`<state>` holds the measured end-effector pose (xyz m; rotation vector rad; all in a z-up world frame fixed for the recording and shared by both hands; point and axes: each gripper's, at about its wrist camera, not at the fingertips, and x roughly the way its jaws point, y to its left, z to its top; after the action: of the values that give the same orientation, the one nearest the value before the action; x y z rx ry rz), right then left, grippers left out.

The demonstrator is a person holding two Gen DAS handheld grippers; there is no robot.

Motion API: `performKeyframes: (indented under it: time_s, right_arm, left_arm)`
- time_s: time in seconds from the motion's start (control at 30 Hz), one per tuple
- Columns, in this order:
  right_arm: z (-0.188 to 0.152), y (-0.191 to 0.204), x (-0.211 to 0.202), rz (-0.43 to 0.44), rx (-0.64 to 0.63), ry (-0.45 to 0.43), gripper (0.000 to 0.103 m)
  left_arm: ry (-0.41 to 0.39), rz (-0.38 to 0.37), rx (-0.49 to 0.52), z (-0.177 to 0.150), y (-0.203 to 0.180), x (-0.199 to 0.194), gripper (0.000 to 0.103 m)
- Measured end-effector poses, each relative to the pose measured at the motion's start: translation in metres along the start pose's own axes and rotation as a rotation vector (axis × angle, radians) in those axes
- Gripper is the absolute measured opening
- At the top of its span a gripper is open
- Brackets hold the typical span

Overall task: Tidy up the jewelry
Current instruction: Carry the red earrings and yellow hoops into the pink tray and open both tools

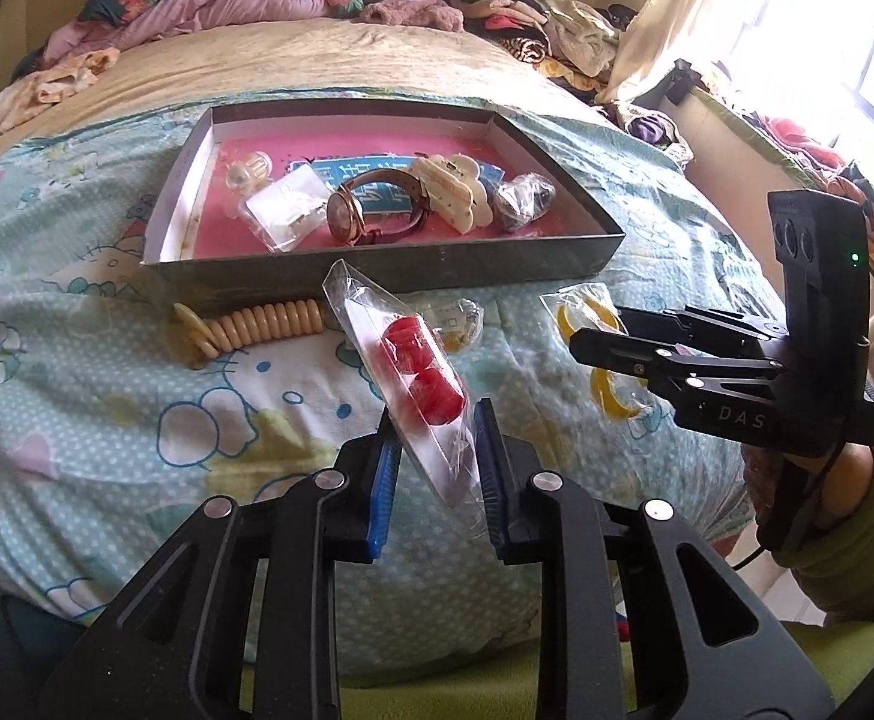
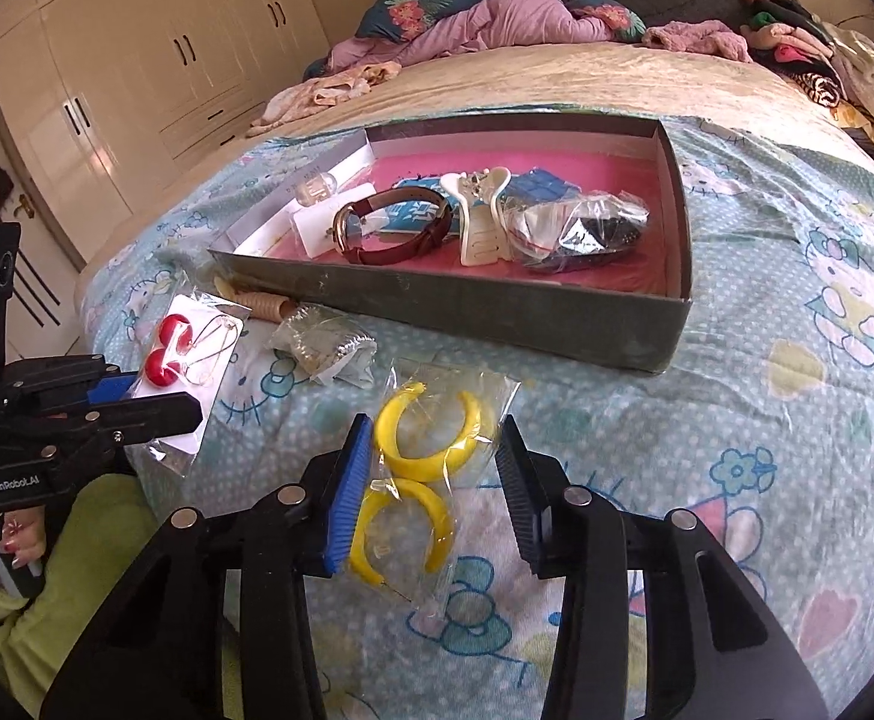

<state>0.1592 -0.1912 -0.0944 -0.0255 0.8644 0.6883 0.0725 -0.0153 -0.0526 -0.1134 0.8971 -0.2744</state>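
The clear packet of red ball earrings (image 1: 422,369) is clamped by its lower end between the blue pads of the left gripper (image 1: 437,468) and stands tilted, clear of the cartoon-print bedspread (image 1: 137,408); seen from the right wrist, the left gripper's (image 2: 155,399) fingers pinch the packet's (image 2: 188,354) white card near its lower edge. The clear packet of yellow hoop earrings (image 2: 419,468) lies flat on the bedspread (image 2: 677,450) between the jaws of the right gripper (image 2: 437,480), which stand narrowly apart around it: the blue left pad (image 2: 350,492) touches the packet's edge, while the right pad sits beside it with a visible gap, so a firm clamp is not confirmed. From the left wrist, the right gripper's fingers (image 1: 617,339) rest over that yellow packet (image 1: 584,315). Beyond both lies the shallow grey box (image 2: 497,312) with pink floor, holding a rose-gold wristwatch (image 1: 365,210), a cream hair claw (image 2: 482,222) and bagged items. A cream disc bracelet (image 1: 257,327) lies against the box's front wall.
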Motion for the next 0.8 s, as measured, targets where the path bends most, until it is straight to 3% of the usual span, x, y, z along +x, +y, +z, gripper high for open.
performKeyframes:
  time_s: [0.27, 0.8]
  right_arm:
    - [0.015, 0.01, -0.023, 0.017, -0.026, -0.06, 0.04]
    - [0.039, 0.032, -0.024, 0.057, -0.073, -0.093, 0.04]
  left_arm:
    - [-0.055, 0.027, -0.01, 0.008, 0.007, -0.023, 0.017]
    - [-0.127, 0.068, -0.028, 0.02, 0.02, -0.041, 0.017]
